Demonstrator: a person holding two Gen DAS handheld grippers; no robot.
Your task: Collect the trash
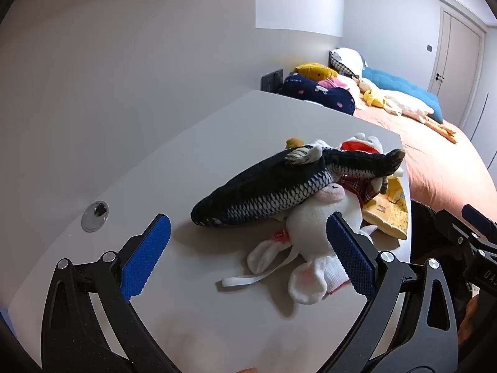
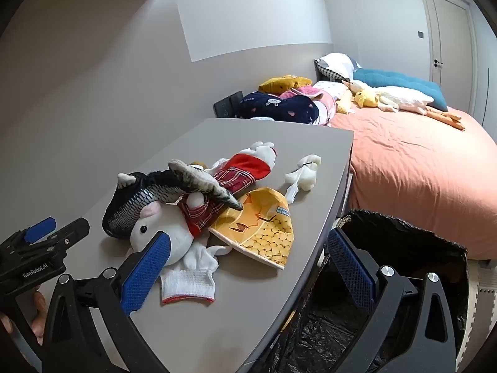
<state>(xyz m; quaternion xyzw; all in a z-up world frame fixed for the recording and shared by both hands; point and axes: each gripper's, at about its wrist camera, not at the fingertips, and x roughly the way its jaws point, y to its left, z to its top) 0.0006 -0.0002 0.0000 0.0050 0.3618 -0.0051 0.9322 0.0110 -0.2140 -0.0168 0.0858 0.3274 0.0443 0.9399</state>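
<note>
A grey desk point(image 1: 198, 155) point(image 2: 248, 298) carries a pile: a dark fish plush point(image 1: 279, 189) point(image 2: 146, 199) lying over a white rabbit plush point(image 1: 313, 227) point(image 2: 164, 227) in red plaid, a yellow snack wrapper point(image 1: 388, 208) point(image 2: 264, 223), a white glove point(image 2: 189, 273) and a small white crumpled item point(image 2: 304, 171). My left gripper point(image 1: 248, 251) is open above the desk, its right finger beside the rabbit. My right gripper point(image 2: 248, 267) is open and empty over the desk's right edge. A bin lined with a black bag point(image 2: 403, 236) stands beside the desk.
A bed with an orange cover point(image 2: 419, 161) point(image 1: 435, 155) lies beyond the desk, with pillows and plush toys point(image 2: 388, 96) at its head. A round cable hole point(image 1: 94, 212) sits in the desk at the left. A closed door point(image 2: 450, 46) is at the far right.
</note>
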